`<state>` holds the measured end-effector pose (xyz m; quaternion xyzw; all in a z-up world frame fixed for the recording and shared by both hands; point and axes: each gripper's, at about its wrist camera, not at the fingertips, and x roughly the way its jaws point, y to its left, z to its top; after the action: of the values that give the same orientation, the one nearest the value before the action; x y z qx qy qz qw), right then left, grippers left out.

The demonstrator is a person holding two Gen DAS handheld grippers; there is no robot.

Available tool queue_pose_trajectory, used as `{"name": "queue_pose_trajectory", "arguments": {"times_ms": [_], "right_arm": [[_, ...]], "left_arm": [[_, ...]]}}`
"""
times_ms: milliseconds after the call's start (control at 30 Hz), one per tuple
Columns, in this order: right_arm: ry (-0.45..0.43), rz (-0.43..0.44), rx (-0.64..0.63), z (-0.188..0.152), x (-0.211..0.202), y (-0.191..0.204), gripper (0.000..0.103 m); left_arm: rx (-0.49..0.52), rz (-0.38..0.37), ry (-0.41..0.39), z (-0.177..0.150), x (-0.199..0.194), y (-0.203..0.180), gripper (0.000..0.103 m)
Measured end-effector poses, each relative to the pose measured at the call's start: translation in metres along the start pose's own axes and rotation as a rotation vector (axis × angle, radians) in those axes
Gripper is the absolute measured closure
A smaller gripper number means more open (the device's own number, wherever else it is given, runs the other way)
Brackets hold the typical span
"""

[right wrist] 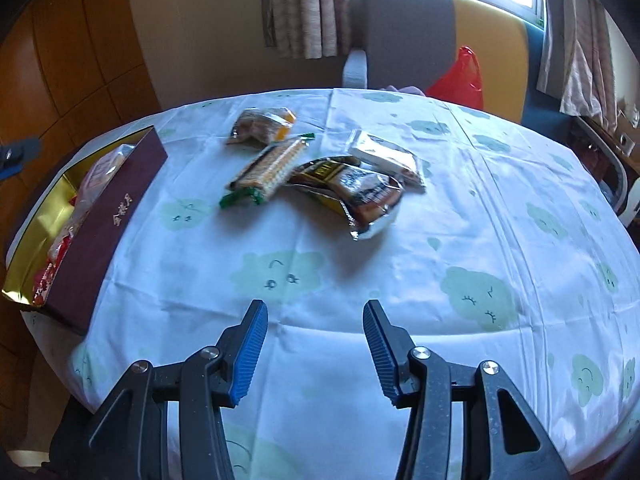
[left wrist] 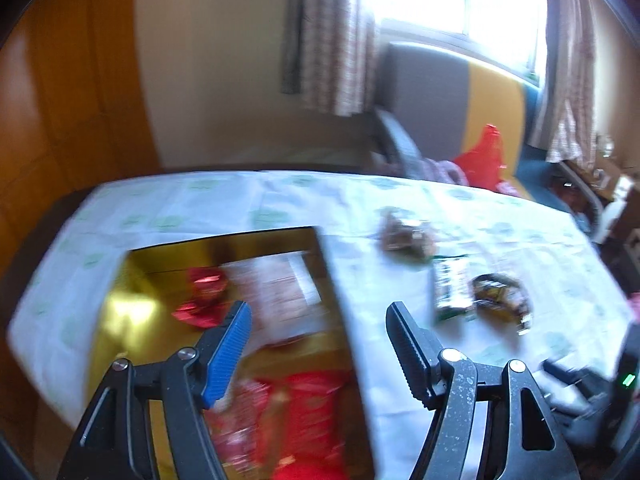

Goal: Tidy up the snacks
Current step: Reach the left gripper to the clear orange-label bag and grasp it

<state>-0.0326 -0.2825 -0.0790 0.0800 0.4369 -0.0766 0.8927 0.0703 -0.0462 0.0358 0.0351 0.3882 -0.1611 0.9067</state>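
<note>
- Left gripper (left wrist: 318, 344): jaws apart, nothing between them; it hangs over the near right corner of the box, its left finger above the interior and its right finger above the cloth.
- Right gripper (right wrist: 316, 344): jaws apart and empty, over bare tablecloth (right wrist: 460, 216), with the loose snacks well ahead of its tips.
- Box (right wrist: 102, 216): maroon wall, gold lining, far to the left of the right gripper. Already inside: red packets (left wrist: 304, 412) directly below the left gripper, a pale packet (left wrist: 280, 292) ahead of its left finger, and a small red wrapper (left wrist: 204, 288) beyond that. The left view is blurred, so no exact count is possible.
- Still loose on the cloth, ahead of the right gripper:
  - cracker pack with green ends (right wrist: 266, 170), nearest on the left;
  - dark and yellow foil packet (right wrist: 352, 190), straight ahead, touching the cracker pack;
  - white-edged packet (right wrist: 388, 154), just behind the foil one;
  - orange and brown packet (right wrist: 262, 124), farthest, ahead left.
- Progress, by judgement: roughly half done; several items boxed, four left to carry over.
</note>
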Motion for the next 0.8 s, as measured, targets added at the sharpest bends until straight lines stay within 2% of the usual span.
{"name": "queue_pose_trajectory", "arguments": {"times_ms": [133,233,300,433,600,800], "right_arm": [[-0.009,0.002,-0.013,-0.002,0.001,-0.006,0.052],[-0.011,0.011,-0.023,-0.003,0.004,-0.008,0.052],[-0.011,0.014,-0.028,-0.002,0.006,-0.010,0.052],[-0.011,0.030,-0.033,-0.004,0.008,-0.014,0.052],[-0.008,0.043,-0.043,-0.004,0.013,-0.021,0.052],[0.002,0.073,-0.020,-0.002,0.019,-0.031,0.052]], "left_arm": [[-0.060,-0.151,0.129,0.026,0.037,-0.023,0.035],[-0.091,-0.197,0.203,0.040,0.067,-0.042,0.035],[-0.147,-0.230,0.264,0.048,0.092,-0.053,0.035],[-0.227,-0.235,0.323,0.061,0.139,-0.070,0.035],[-0.443,-0.242,0.428,0.070,0.206,-0.069,0.033],[-0.623,-0.175,0.455,0.077,0.255,-0.064,0.027]]}}
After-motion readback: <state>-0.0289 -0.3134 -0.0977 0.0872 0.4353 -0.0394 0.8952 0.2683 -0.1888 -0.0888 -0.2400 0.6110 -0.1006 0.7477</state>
